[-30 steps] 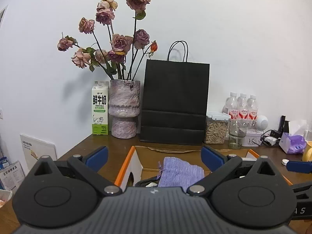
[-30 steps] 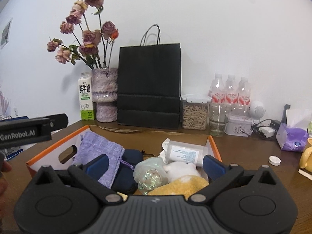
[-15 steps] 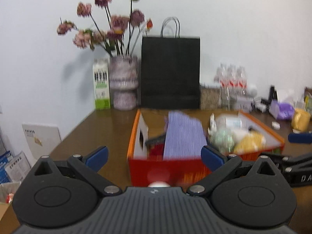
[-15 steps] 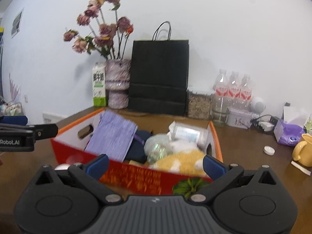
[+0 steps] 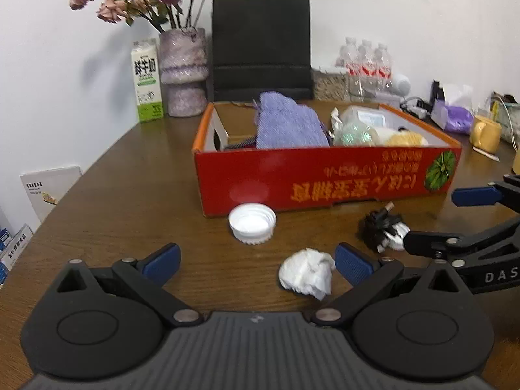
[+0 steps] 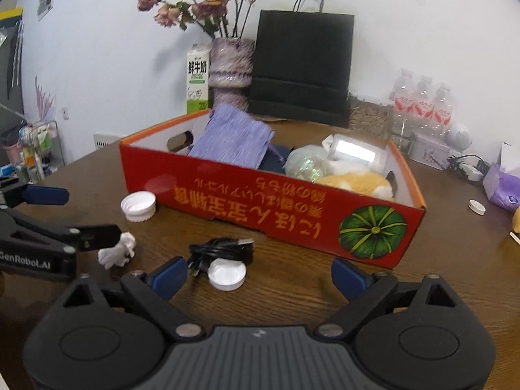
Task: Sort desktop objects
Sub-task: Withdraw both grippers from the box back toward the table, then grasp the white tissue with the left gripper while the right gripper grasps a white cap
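A red cardboard box (image 5: 325,175) (image 6: 260,208) on the brown table holds a purple cloth pouch (image 5: 287,123), a shiny ball, a yellow plush and a white packet. In front of it lie a ribbed white cap (image 5: 252,222) (image 6: 138,206), a crumpled tissue (image 5: 307,273) (image 6: 118,250), a coiled black cable (image 5: 378,229) (image 6: 224,250) and a flat white lid (image 6: 226,273). My left gripper (image 5: 258,260) (image 6: 74,214) is open, the tissue just inside its right finger. My right gripper (image 6: 260,278) (image 5: 455,219) has its jaws wide and closing; the lid lies between them, untouched.
Behind the box stand a milk carton (image 5: 146,81), a vase of dried roses (image 5: 183,71), a black paper bag (image 5: 260,45), a jar and water bottles (image 6: 422,104). At the right are a purple tissue pack (image 6: 502,185), a yellow mug (image 5: 486,133) and a small white cap (image 6: 476,207).
Both grippers have sunk and tipped downward, drawing back from the box. The table in front of the box, with the caps, tissue and cable, has come into view.
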{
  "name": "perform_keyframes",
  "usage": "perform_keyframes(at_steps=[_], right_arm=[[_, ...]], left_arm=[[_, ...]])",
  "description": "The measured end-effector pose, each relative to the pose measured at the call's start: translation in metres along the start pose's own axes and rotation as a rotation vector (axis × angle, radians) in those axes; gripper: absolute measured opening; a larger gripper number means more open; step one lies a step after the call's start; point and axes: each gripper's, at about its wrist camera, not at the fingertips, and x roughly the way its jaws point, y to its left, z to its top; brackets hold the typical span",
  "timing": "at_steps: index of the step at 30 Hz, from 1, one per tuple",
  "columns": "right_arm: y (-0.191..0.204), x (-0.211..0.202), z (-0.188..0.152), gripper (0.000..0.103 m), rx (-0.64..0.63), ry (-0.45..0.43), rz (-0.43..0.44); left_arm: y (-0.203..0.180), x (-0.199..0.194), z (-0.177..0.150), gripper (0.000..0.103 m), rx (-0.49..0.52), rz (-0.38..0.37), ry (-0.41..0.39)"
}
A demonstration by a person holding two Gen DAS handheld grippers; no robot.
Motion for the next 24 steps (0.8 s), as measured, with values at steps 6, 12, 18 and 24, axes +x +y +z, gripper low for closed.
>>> perform_keyframes(at_steps=[6, 12, 18, 24], right_arm=[[0.001, 0.011, -0.004, 0.07, 0.001, 0.057, 0.016], [0.0, 0.019, 0.0, 0.055, 0.024, 0.068, 0.059], [0.001, 0.021, 0.001, 0.041, 0.029, 0.062, 0.09], [0.001, 0.019, 0.0, 0.027, 0.036, 0.056, 0.107]], left_arm=[[-0.005, 0.004, -0.004, 0.101, 0.015, -0.044, 0.021], [-0.007, 0.007, -0.003, 0.085, 0.008, -0.06, 0.029], [-0.011, 0.01, -0.004, 0.071, 0.002, -0.086, 0.042], [-0.015, 0.012, -0.007, 0.044, 0.004, -0.084, 0.048]])
